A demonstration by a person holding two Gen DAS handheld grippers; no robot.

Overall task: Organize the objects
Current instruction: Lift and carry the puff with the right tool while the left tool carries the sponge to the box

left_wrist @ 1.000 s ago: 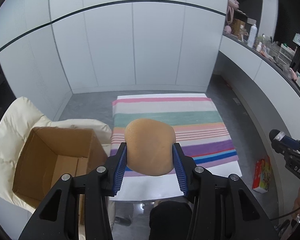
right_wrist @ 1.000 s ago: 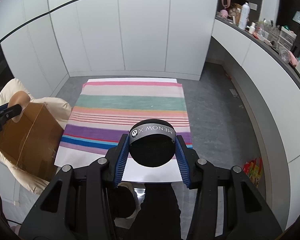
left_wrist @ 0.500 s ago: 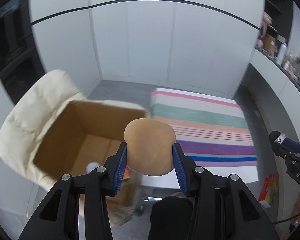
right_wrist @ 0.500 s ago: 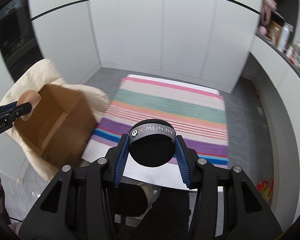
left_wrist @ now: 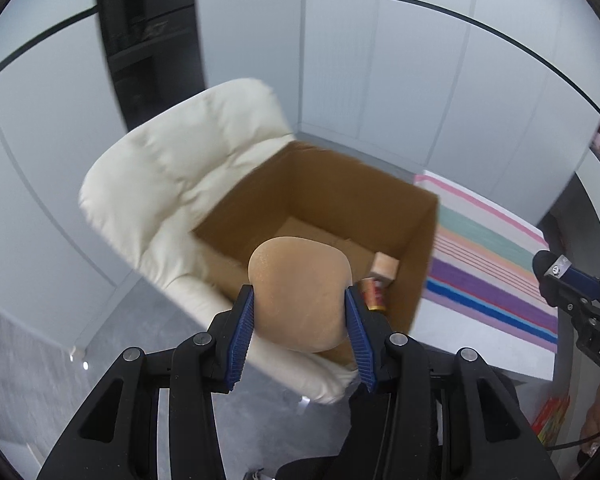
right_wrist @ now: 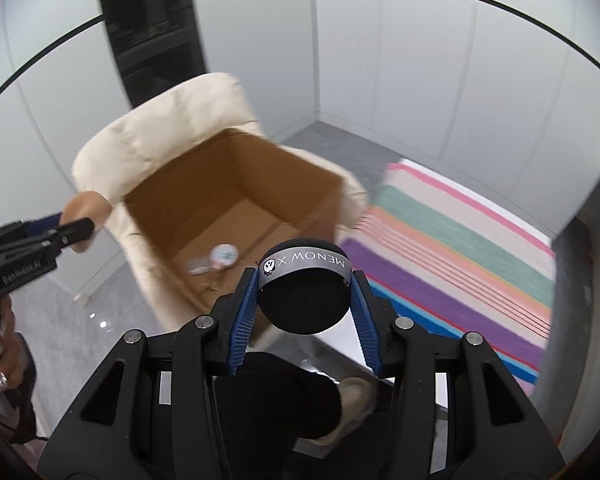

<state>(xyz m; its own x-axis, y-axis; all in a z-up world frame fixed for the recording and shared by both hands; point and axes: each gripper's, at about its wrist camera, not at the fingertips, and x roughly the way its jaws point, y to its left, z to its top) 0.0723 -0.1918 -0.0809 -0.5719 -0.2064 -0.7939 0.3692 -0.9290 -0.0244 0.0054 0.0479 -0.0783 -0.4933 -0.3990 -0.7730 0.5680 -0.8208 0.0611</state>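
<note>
My left gripper (left_wrist: 299, 312) is shut on a tan soft sponge pad (left_wrist: 300, 292) and holds it above the near edge of an open cardboard box (left_wrist: 340, 192). The box sits on a cream armchair (left_wrist: 172, 176) and holds a small cube (left_wrist: 385, 267) and a red can (left_wrist: 374, 294). My right gripper (right_wrist: 303, 302) is shut on a black round puff with a grey MENOW band (right_wrist: 305, 286), to the right of the box (right_wrist: 236, 184). The left gripper also shows in the right wrist view (right_wrist: 74, 232), at the box's left.
A table with a striped cloth (right_wrist: 460, 248) stands to the right of the armchair (right_wrist: 168, 120); it also shows in the left wrist view (left_wrist: 496, 264). White wall panels stand behind. A round white item (right_wrist: 225, 254) lies in the box. Grey floor lies below.
Both grippers have swung left from the striped table toward the box on the armchair. The box now fills the middle of both views. Both grips are unchanged.
</note>
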